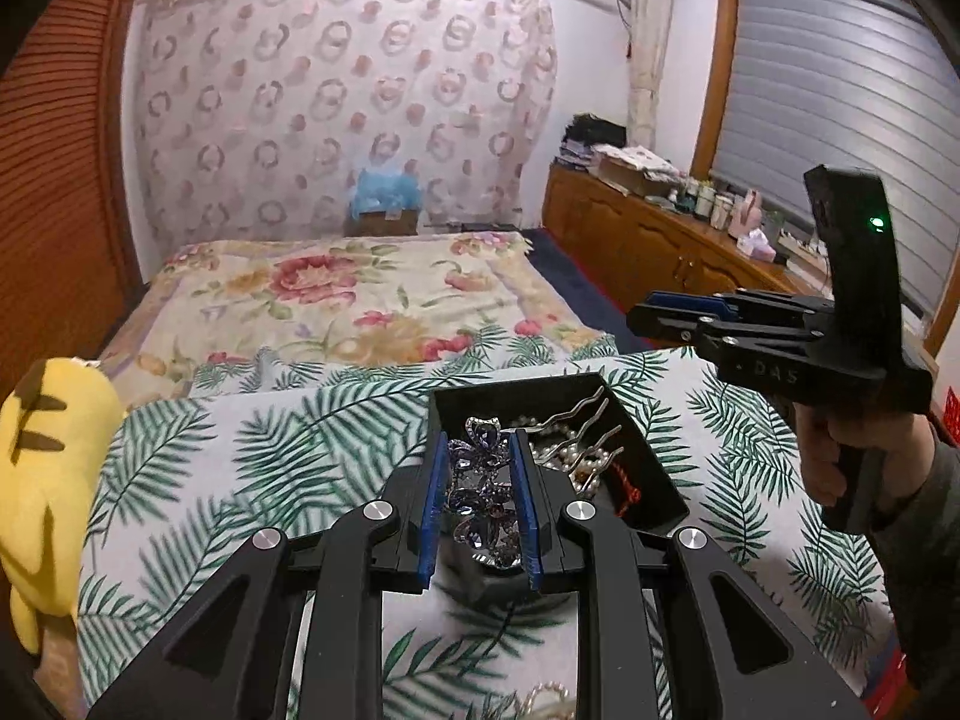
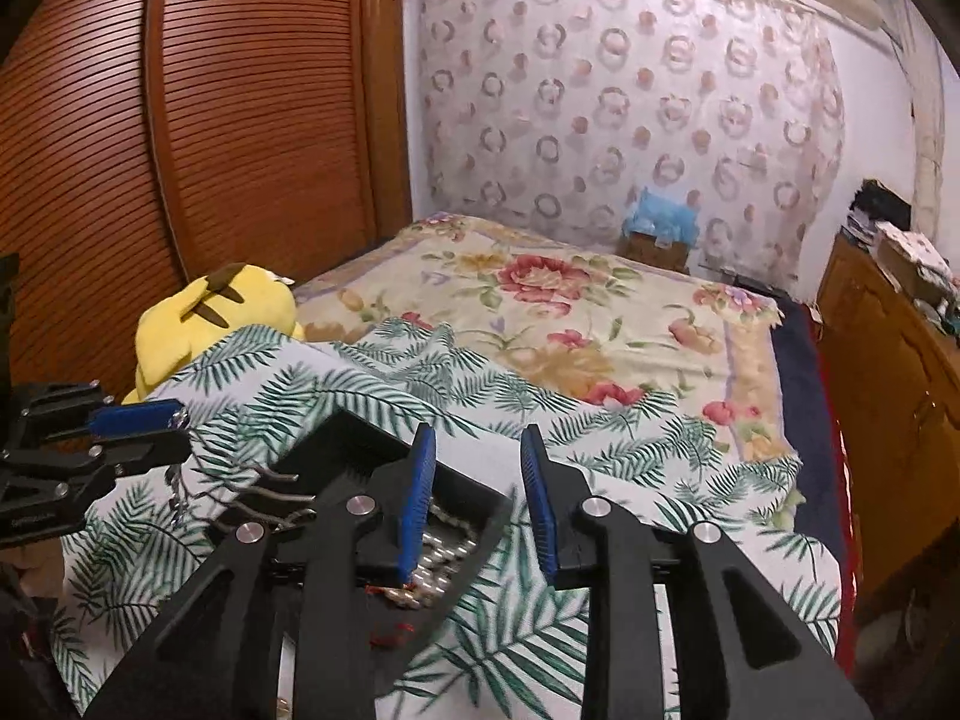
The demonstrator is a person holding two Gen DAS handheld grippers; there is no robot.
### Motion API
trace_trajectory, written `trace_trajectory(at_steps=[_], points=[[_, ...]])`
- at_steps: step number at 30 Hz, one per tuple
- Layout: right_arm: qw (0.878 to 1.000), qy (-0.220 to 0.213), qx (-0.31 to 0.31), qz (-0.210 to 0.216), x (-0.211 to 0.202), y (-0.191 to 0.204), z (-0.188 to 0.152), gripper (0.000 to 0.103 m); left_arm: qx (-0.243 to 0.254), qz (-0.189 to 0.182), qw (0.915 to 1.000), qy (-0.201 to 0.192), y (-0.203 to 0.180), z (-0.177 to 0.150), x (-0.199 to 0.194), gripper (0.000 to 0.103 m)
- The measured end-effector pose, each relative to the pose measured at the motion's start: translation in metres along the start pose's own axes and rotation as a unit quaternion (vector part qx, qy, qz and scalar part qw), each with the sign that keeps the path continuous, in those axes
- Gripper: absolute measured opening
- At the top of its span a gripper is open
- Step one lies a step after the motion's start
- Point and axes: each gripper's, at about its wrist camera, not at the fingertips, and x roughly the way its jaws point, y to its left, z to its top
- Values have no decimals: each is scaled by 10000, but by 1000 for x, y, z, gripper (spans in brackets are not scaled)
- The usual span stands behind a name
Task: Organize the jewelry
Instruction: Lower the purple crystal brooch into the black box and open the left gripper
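My left gripper (image 1: 480, 438) is shut on a purple rhinestone butterfly hair clip (image 1: 480, 498), held over the near left corner of a black tray (image 1: 498, 396). The tray lies on a leaf-print cloth (image 1: 270, 450) and holds pearl strands (image 1: 576, 462), silver hair forks (image 1: 591, 414) and a red thread. A hand holds my right gripper (image 1: 639, 315) above and right of the tray. In the right wrist view the right gripper (image 2: 478, 450) stands open over the tray (image 2: 354, 426), nothing between its blue pads (image 2: 417, 492). The left gripper (image 2: 180, 429) shows at the left.
A yellow plush toy (image 1: 48, 468) sits at the cloth's left edge. A floral bedspread (image 1: 336, 294) stretches beyond. A wooden cabinet (image 1: 660, 240) with clutter lines the right side, a slatted wooden door (image 2: 180, 150) the left. A loose pearl strand (image 1: 540, 696) lies near the front.
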Motion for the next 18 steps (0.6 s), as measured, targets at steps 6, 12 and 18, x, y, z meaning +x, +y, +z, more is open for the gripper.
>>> trace_trajectory(at_steps=[6, 12, 18], points=[[10000, 44, -13, -2, -2, -8, -18, 32, 179, -36, 9995, 274, -13, 5, 34, 19], [9999, 104, 43, 65, -4, -10, -34, 32, 256, -72, 9984, 499, -17, 6, 59, 20], [9999, 108, 110, 77, -12, -11, -43, 32, 178, -141, 9990, 387, -18, 6, 58, 40]])
